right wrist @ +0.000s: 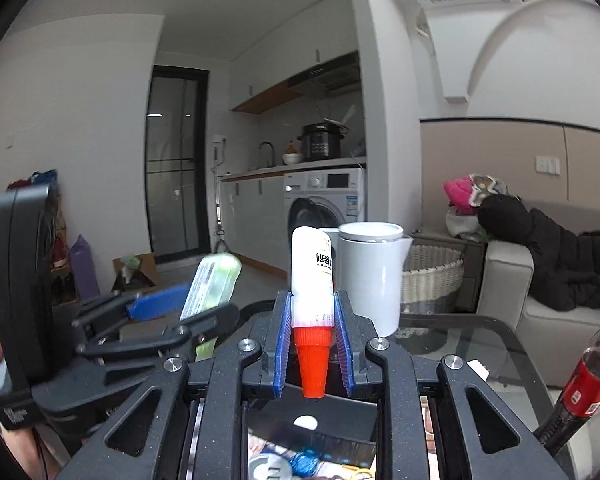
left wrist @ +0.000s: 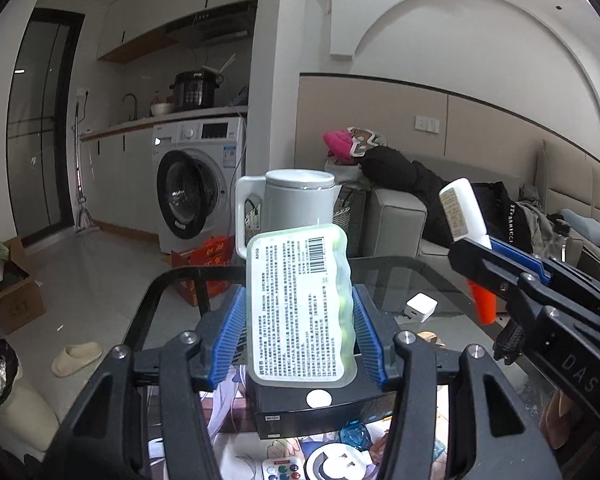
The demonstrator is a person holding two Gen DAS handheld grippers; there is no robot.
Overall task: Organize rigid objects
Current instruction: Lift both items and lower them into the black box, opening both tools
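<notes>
Blue ribbed pads of the left gripper (left wrist: 302,336) pinch a pale green blister pack (left wrist: 300,304) by its 2 long edges, label side to the camera, its print too fine to read. Under it lies a black box (left wrist: 320,404) on the glass table (left wrist: 396,276), its front edge cut off by the gripper frame. At 12 o'clock beyond the pack stands a white kettle (left wrist: 296,204), partly hidden. At 3 o'clock the right gripper (left wrist: 478,252) enters the left wrist view. In its own view the right gripper (right wrist: 312,332) clamps a white bottle (right wrist: 312,264) at the neck — orange cap (right wrist: 313,360) toward the camera. At 4 o'clock a red-labelled bottle (right wrist: 588,376) is cut off by the frame edge — its top is blurred.
</notes>
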